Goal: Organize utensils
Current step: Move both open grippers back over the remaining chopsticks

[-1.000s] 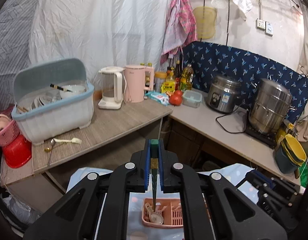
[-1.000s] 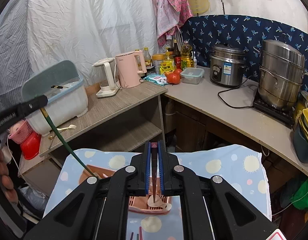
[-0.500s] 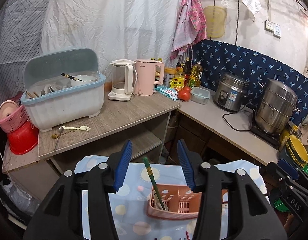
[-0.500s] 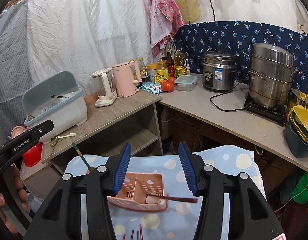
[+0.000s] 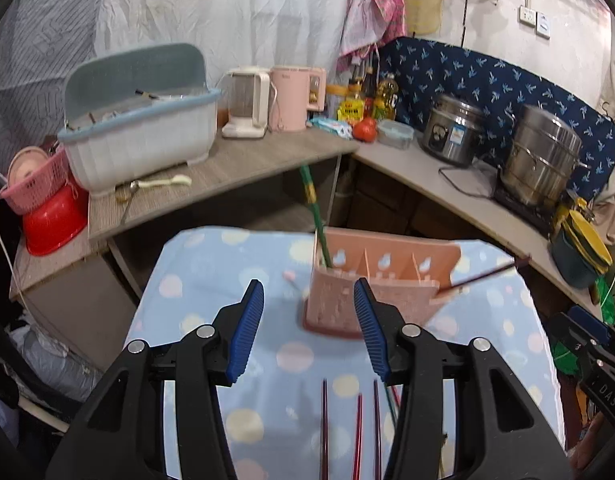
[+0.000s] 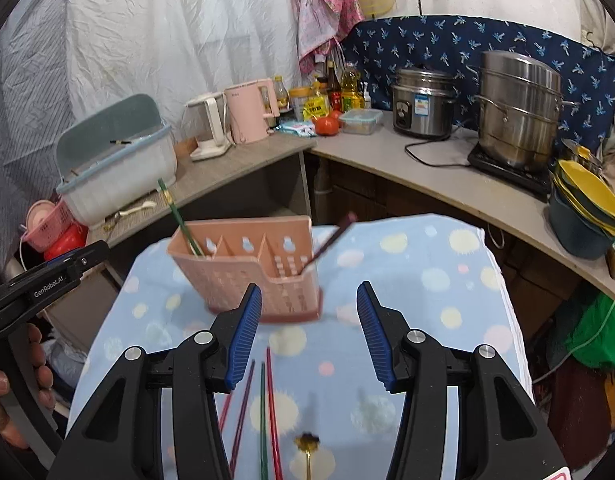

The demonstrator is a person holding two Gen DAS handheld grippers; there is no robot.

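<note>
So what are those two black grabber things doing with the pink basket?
A person is tidying utensils with a grabber in each hand. Right now the left gripper and right gripper are both open and holding nothing. A green chopstick stands in the pink basket at one end, and a dark-handled utensil leans out of the other end. More chopsticks and a gold spoon lie on the dotted blue cloth, waiting to go in.

Open cloth between right gripper (image 6: 309, 332) and pink utensil caddy (image 6: 243, 270). Chopsticks (image 6: 263, 412) and gold spoon (image 6: 307, 450) flat on near cloth. Green-handled utensil (image 6: 179, 218) and dark-handled utensil (image 6: 327, 240) projecting above caddy rim, obstructing overhead access.
</note>
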